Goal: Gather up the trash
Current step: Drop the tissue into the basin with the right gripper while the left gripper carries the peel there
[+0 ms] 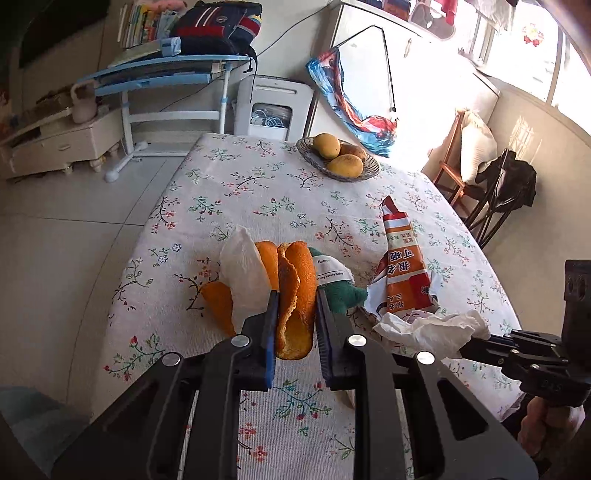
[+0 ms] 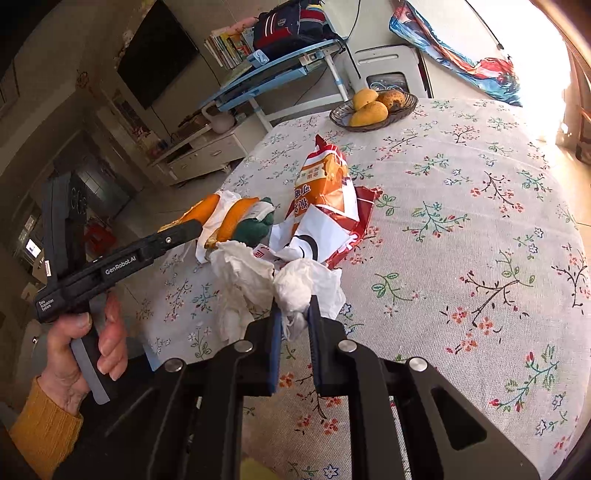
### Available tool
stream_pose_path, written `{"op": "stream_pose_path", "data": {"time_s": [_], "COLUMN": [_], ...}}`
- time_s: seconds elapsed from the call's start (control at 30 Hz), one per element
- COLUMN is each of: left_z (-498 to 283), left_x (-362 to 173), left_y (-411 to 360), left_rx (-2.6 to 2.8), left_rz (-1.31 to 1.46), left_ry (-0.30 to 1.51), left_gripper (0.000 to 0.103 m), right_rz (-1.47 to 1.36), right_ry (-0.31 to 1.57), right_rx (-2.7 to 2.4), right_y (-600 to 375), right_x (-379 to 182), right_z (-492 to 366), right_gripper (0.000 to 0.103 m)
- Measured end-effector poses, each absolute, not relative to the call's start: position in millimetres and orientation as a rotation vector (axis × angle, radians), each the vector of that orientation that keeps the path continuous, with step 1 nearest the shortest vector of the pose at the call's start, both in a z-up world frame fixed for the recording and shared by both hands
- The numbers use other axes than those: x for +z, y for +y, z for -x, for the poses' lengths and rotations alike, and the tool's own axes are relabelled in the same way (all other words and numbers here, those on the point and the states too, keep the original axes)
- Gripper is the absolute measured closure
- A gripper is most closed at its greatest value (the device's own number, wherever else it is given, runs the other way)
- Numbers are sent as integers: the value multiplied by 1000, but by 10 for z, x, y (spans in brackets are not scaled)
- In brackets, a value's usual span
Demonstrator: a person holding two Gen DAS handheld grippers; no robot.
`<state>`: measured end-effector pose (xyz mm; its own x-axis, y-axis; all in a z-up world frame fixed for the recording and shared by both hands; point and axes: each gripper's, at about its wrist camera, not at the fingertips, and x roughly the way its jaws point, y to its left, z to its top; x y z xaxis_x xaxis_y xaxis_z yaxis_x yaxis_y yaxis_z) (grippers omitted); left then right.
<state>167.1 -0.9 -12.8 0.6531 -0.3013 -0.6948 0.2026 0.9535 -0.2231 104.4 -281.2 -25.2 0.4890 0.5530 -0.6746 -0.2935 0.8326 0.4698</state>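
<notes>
On the flowered tablecloth (image 1: 229, 177), your left gripper (image 1: 295, 306) is clamped on orange peel (image 1: 297, 295), your right gripper (image 2: 293, 314) pinches crumpled tissue (image 2: 295, 288); lift both steadily, leaving the snack wrapper (image 1: 402, 266) for later.

woven basket (image 1: 317, 164) w/ 3 yellow mangoes (image 1: 345, 165) far end | floral white tablecloth (image 1: 236, 184) | blue-white desk (image 1: 166, 72) w/ dark striped backpack (image 1: 218, 27) behind
</notes>
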Motion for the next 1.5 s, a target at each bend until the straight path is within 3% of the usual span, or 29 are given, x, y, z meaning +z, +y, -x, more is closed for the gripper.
{"op": "stream_pose_path", "data": {"time_s": [0.77,1.23,1.3,1.47,1.5], "left_z": [-865,-175,-88,136,177], "left_x": [1,-156,-196,-262,-272], "left_y": [175,-273,-366,-528,-552], "left_rx": [-265,-321,-339,-378,-383], "left_rz": [235,105,86,62,62], "left_ry": [719,751,763,785,791], "left_gripper": [85,85,85,85,85], "right_rz": [-335,4,34,29,11], "right_ry": [936,1193,1214,1213,1201], "right_rx": [533,584,585,537,517], "right_y": [-2827,-2359,-2329,-2401,-2452], "right_x": [-233,-735,-786,-794,-776], "right_z": [-366,589,664,709,711], "right_gripper": [89,85,81,48,46]}}
